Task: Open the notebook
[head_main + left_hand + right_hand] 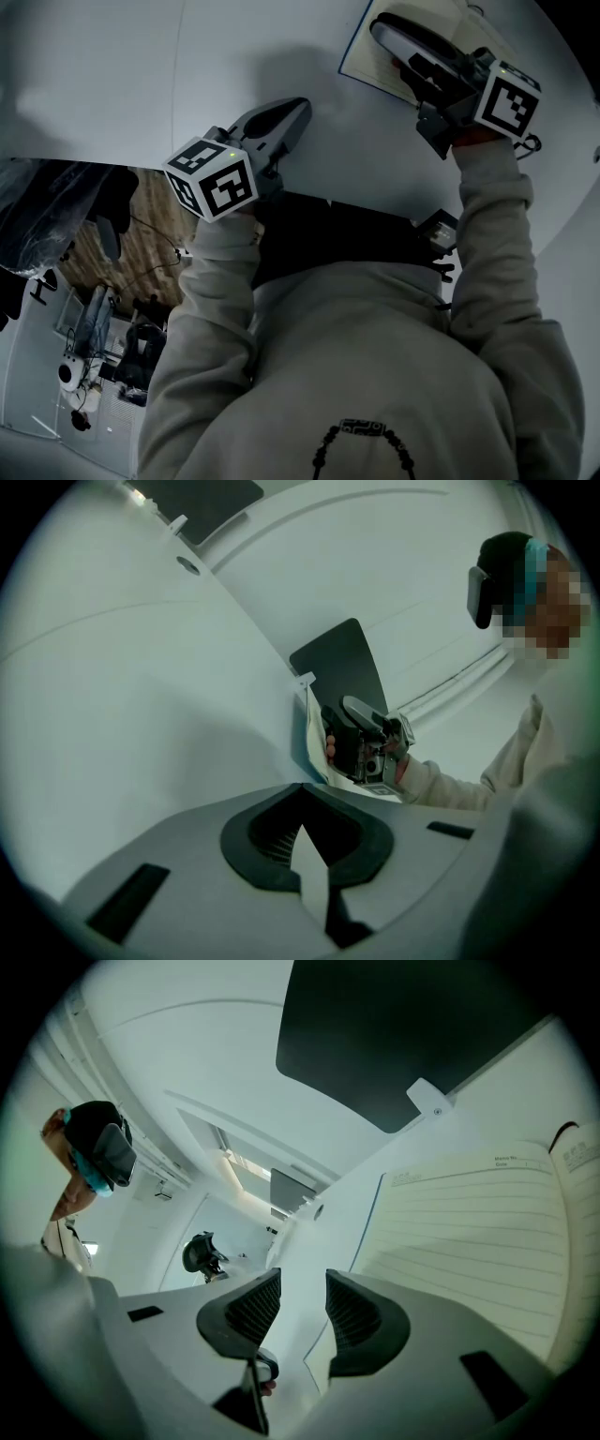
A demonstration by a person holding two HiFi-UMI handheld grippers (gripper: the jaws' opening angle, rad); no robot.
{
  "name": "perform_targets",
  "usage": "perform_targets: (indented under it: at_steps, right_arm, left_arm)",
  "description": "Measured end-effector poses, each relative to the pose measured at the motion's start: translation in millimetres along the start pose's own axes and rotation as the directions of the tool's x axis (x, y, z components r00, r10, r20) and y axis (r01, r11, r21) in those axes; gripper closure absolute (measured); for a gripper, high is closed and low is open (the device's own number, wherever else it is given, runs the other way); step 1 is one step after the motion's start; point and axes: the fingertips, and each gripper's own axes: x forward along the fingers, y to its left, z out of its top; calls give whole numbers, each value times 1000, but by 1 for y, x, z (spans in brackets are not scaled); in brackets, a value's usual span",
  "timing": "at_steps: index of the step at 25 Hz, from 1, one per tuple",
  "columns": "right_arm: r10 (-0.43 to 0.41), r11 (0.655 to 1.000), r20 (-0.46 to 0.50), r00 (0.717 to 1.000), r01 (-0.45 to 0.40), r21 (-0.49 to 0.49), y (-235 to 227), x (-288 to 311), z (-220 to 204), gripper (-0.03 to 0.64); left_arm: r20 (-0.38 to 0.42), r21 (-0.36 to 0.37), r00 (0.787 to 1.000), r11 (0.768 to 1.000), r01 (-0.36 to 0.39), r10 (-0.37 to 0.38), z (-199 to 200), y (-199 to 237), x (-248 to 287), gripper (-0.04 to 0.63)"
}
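Observation:
The notebook (367, 58) lies open on the white table (141, 75) at the upper right, cream lined pages up. In the right gripper view its lined page (469, 1232) fills the right side, with a black ribbon (562, 1134) at the fold. My right gripper (377, 26) hovers over that page; its jaws (302, 1309) stand apart with nothing between the pads. My left gripper (302, 105) is over bare table to the notebook's left, jaws (300, 789) closed together and empty. From the left gripper view the notebook (313, 747) shows edge-on beside the right gripper (361, 738).
A dark panel (403, 1035) with a white clip (431, 1101) stands past the notebook's far edge, also visible as the dark panel (342, 667). The table's near edge (94, 165) drops to a floor with equipment (94, 356) at the lower left.

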Motion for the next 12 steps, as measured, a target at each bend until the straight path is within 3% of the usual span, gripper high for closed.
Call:
perform_targets:
  at_steps: [6,10,12]
  right_arm:
    - [-72,997,-91,993,71,-13,-15,12,-12,453]
    - [-186,982,-156,970,185,-21,-31,9,-19,474]
    - [-208,978,-182,961,201,-53,-31,8,-21,480]
  left_arm:
    - [8,-9,999,999,-31,31,-3,4,-3,597]
    - [18,-24,999,999,-34,34,-3,-1,-4,597]
    - [27,-36,999,999,-35,36,-3,1,-5,597]
